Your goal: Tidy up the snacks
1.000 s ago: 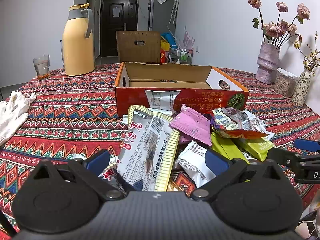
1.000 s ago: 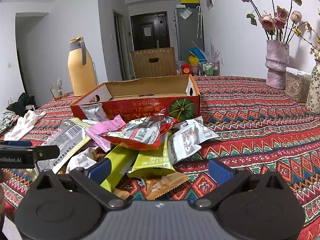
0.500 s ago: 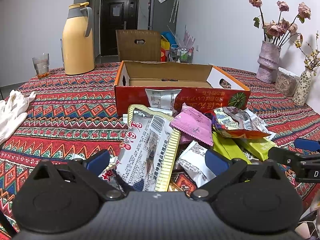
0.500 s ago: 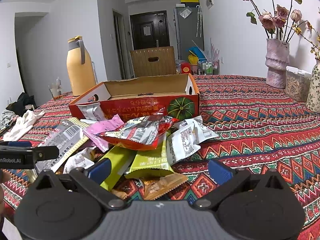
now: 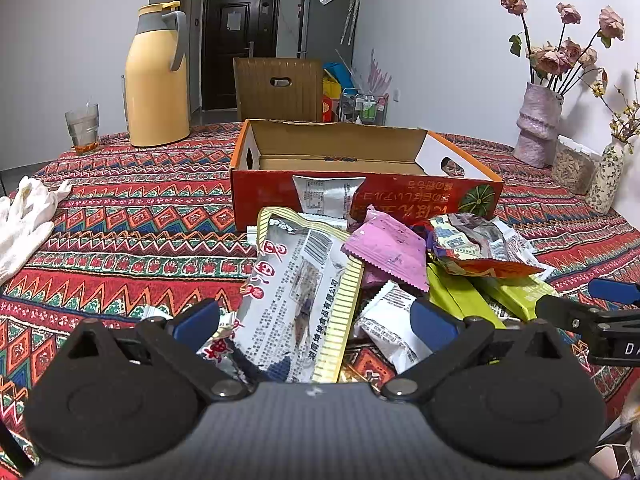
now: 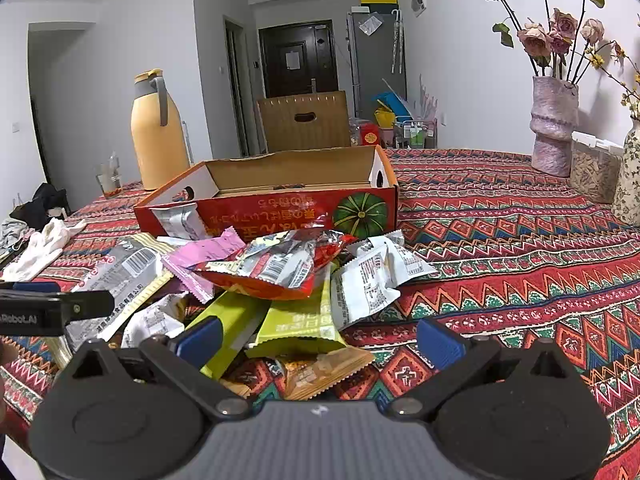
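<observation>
A pile of snack packets lies on the patterned tablecloth in front of an open red cardboard box (image 5: 360, 196) (image 6: 280, 208). A long silver and yellow packet (image 5: 300, 300), a pink packet (image 5: 388, 252), a red and silver bag (image 6: 280, 268), green packets (image 6: 296, 320) and white packets (image 6: 368, 280) are in it. My left gripper (image 5: 316, 322) is open, its fingers on either side of the silver packet's near end. My right gripper (image 6: 318, 340) is open over the green packets and an orange packet (image 6: 320, 372).
A yellow thermos (image 5: 156, 80) and a glass (image 5: 82, 128) stand at the far left. White gloves (image 5: 24, 220) lie at the left edge. Vases with dried flowers (image 6: 554, 120) and a clear container (image 6: 594, 172) stand at the right. A chair back (image 5: 280, 88) is behind the box.
Both grippers stay open and nearly still; the right one has edged slightly forward toward the pile.
</observation>
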A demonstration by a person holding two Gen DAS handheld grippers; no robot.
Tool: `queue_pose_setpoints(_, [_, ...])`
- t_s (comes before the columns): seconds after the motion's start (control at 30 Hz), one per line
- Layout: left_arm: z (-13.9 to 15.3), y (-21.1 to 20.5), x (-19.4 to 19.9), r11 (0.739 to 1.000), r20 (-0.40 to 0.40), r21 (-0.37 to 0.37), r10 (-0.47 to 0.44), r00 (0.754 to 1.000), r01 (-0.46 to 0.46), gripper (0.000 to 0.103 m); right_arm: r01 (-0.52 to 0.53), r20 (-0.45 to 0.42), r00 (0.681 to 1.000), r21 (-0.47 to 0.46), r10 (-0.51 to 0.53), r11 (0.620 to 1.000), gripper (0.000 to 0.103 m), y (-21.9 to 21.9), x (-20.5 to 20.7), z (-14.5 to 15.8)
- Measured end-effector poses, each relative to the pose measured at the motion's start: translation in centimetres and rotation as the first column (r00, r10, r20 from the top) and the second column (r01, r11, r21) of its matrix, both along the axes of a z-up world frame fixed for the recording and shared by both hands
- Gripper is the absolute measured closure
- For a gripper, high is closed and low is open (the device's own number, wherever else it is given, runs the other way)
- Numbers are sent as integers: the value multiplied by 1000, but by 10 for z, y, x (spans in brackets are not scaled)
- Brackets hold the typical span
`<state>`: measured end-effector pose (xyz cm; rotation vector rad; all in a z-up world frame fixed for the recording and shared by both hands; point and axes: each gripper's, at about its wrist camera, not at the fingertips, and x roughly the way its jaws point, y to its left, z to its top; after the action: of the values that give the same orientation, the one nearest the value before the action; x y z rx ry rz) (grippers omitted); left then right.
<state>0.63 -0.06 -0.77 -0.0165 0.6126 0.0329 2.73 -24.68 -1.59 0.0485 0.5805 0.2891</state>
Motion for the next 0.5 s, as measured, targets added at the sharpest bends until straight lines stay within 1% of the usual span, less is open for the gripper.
queue_pose_setpoints(0.1, [0,1,0,1000,-4,1,4,1000,-4,0,0,1,1000,-3,0,1000,2,1,0,-1])
queue_pose_setpoints(0.2, [0,1,1,1000,-3,-10,5,1000,-5,0,-2,-4,1000,-6,2,1000,8,1,0,-1])
queue_pose_setpoints(0.3, [2,-1,1,1000,-11,-6,3,1000,-3,0,-4,0,1000,-8,4,1000,10,2,0,-1])
queue_pose_setpoints(0.4, [2,-1,2,1000,-21,-16,4,1000,-4,0,-9,-5,1000,-10,9,1000,22,3,2,-2])
queue_pose_setpoints(0.5, [3,-1,2,1000,-11,-21,8,1000,-8,0,-17,-9,1000,-23,17,1000,27,4,6,-2])
